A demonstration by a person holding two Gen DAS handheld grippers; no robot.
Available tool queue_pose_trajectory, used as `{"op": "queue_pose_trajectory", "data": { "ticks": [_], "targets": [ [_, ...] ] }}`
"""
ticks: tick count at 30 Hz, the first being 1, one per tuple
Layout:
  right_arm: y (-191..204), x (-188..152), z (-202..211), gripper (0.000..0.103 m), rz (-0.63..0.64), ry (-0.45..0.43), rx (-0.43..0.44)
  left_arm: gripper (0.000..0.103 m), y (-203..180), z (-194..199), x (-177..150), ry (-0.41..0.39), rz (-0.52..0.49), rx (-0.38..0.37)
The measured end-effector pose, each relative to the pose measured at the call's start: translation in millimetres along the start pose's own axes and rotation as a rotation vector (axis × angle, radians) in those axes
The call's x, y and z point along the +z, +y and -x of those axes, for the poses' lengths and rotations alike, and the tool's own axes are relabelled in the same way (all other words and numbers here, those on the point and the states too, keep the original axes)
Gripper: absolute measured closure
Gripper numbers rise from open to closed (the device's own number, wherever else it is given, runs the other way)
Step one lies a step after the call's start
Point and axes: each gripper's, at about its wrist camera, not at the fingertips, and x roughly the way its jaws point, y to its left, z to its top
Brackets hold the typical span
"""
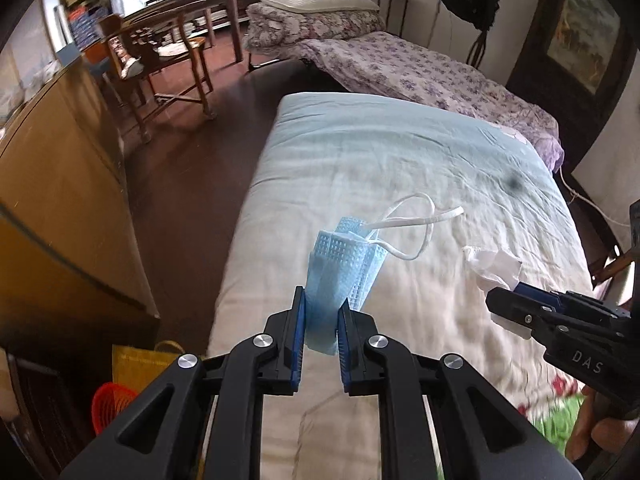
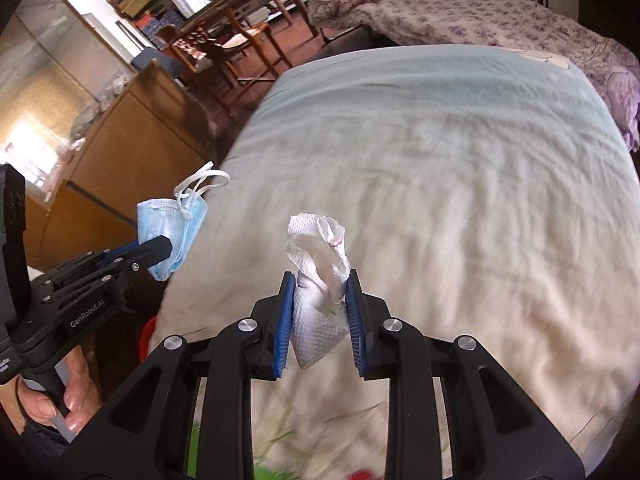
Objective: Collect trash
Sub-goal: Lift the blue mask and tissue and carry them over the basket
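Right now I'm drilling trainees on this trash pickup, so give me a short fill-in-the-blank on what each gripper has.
1. The left gripper is shut on a blue ____.
2. The right gripper is shut on a crumpled white ____.
3. Both items hang above the ____.
4. The mask's white ____ dangle loose.

Missing words: mask; tissue; bed; ear loops

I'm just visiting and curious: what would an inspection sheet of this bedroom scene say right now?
Surface: bed with a pale, wrinkled cover and one dark spot.
Job's things: blue face mask and crumpled white tissue, both lifted off the bed.
Clutter: nothing seen on the bed.
Grippers: left gripper shut on the mask; right gripper shut on the tissue.
Cables: a pale cord beside the bed.
Surroundings: wooden chair, wooden cabinet, second bed with floral bedding, yellow bag.
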Motion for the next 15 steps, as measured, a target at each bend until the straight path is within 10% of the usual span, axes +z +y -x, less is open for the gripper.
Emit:
{"op": "queue_pose_trajectory", "data": {
  "ticks": [15],
  "targets": [
    [90.5, -45.4, 24.5, 0.077, 0.170, 0.026, 0.067, 0.088, 90.1, 67.0, -75.7, -0.019, 0.124, 0.046]
  ]
}}
